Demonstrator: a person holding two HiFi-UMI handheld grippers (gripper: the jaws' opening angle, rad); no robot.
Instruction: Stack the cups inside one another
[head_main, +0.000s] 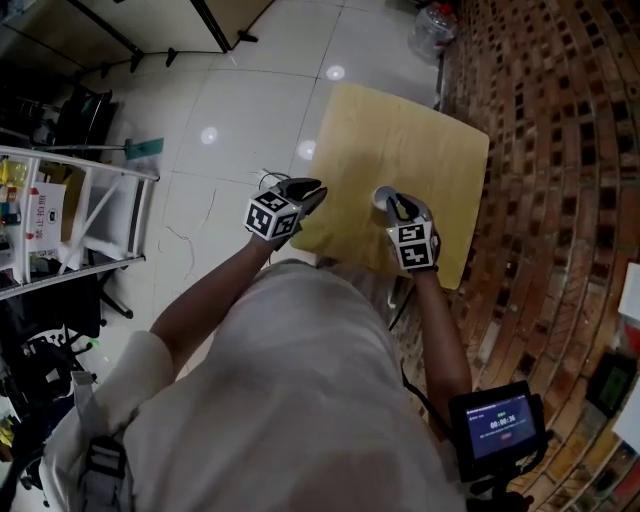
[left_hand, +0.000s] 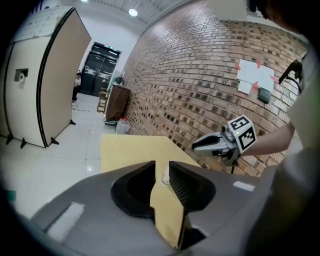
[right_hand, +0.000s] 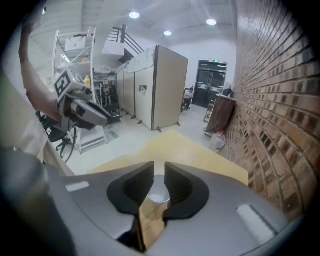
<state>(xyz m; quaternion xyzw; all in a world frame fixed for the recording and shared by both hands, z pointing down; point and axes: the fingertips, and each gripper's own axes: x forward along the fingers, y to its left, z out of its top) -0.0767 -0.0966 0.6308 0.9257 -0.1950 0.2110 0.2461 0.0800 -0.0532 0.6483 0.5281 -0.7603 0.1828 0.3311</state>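
A small white cup (head_main: 385, 197) stands upright on the pale wooden table (head_main: 400, 120), near its front edge. My right gripper (head_main: 398, 204) hangs just above and to the right of the cup, jaws parted. In the right gripper view the cup (right_hand: 159, 194) shows past the gap, its mouth facing up. My left gripper (head_main: 318, 188) is at the table's left edge, pointing toward the cup, jaws apart with nothing between them. Through its gap the cup (left_hand: 164, 176) sits low on the table, with the right gripper (left_hand: 196, 146) raised beyond it. Whether other cups are nested inside I cannot tell.
A brick wall (head_main: 560, 150) runs along the table's right side. A clear plastic container (head_main: 432, 30) lies on the floor at the far corner. A white shelf rack (head_main: 80, 220) stands left, across white tiled floor. Beige partition panels (right_hand: 167, 85) stand further back.
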